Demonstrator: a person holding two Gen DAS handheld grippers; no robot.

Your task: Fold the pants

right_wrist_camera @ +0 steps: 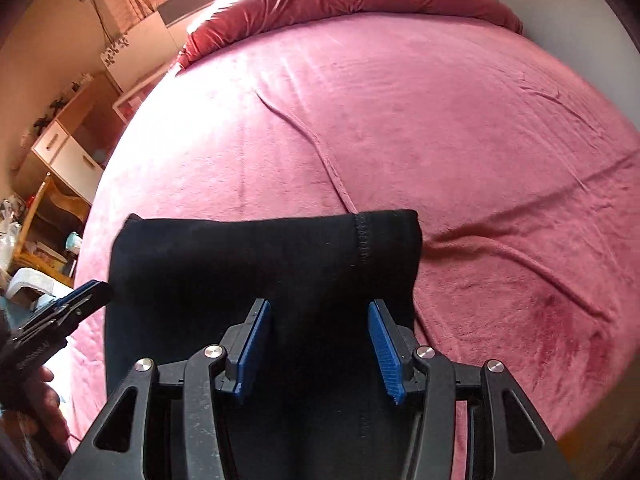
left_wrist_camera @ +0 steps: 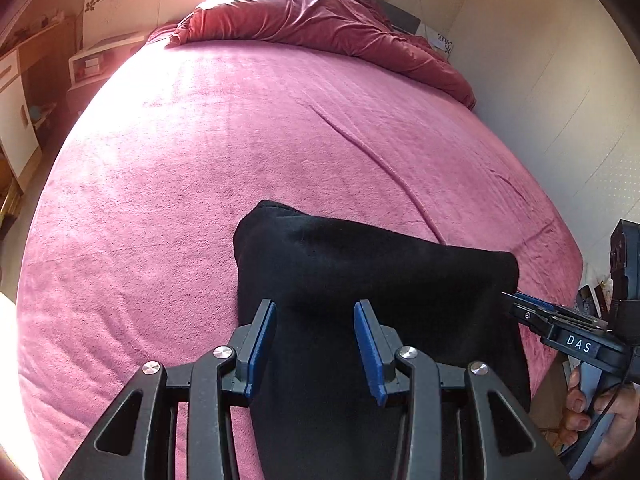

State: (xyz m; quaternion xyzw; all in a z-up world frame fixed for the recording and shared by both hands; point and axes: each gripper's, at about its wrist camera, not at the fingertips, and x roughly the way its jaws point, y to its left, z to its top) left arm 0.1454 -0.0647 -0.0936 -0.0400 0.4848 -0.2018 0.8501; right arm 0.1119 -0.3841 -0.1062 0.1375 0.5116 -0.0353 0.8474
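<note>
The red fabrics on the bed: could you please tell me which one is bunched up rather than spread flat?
The dark red duvet heaped at the bed's far end; the pink blanket lies flat beneath the black pants.

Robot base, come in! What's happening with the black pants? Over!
Left gripper open, right gripper open. Black pants folded on pink bedspread. Nothing in the way.

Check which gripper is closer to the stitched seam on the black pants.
Right. The right gripper sits just short of the seam, jaws open over the pants. The left gripper is off at the pants' opposite, left edge.
</note>
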